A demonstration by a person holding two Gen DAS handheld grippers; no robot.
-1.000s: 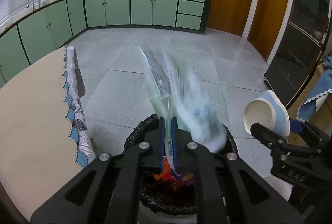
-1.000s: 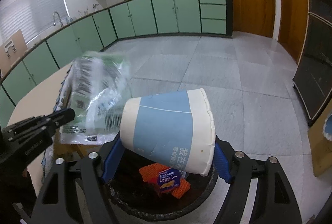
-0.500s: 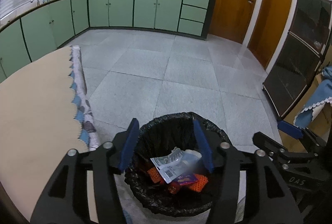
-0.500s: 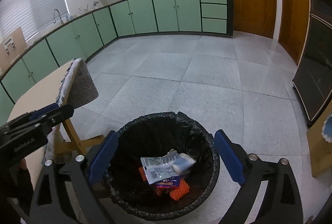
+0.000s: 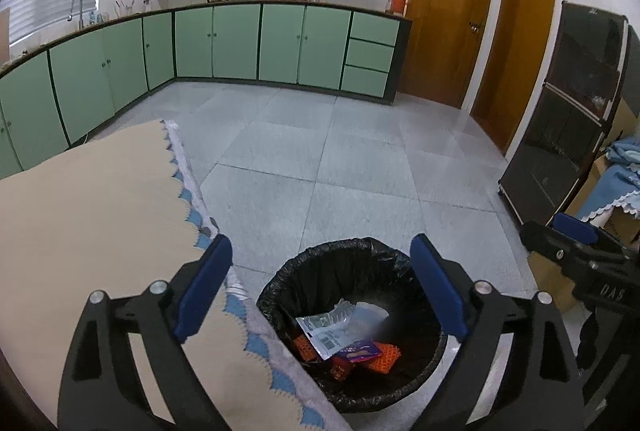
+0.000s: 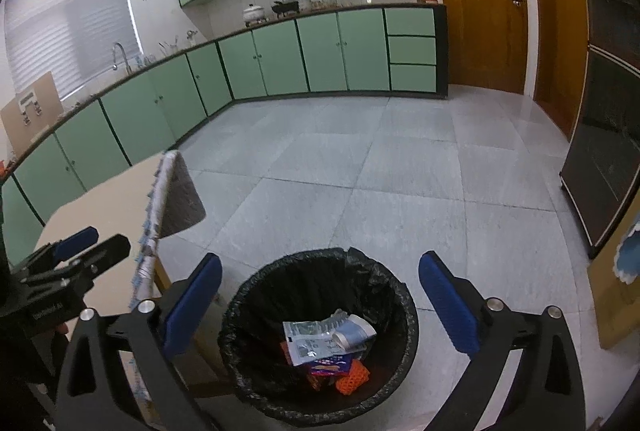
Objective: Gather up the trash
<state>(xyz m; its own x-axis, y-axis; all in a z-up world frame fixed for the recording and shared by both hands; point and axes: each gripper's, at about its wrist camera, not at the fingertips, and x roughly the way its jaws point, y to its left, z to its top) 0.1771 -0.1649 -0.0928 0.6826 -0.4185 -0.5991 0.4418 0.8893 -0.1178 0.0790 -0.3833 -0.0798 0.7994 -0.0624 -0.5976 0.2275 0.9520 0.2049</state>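
L gripper (image 5: 320, 287) over the bin (image 5: 352, 335), jaws opening wide w/ nothing btwn them. R gripper (image 6: 320, 299) likewise: jaws opening, nothing held. Inside the black-lined bin: blue-white paper cup (image 6: 354, 333) on its side, touching a flat plastic packet (image 6: 308, 343), atop orange wrappers (image 6: 352, 377). Table w/ scalloped cloth (image 5: 92, 215) just beside bin, on its left. Farther back: tiled floor, green cabinets (image 5: 236, 43).

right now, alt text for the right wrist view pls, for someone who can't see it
The right gripper hangs empty, jaws opening, over a black-lined trash bin holding a paper cup, a plastic wrapper and orange scraps. A cloth-covered table and the left gripper sit left; green kitchen cabinets stand behind.
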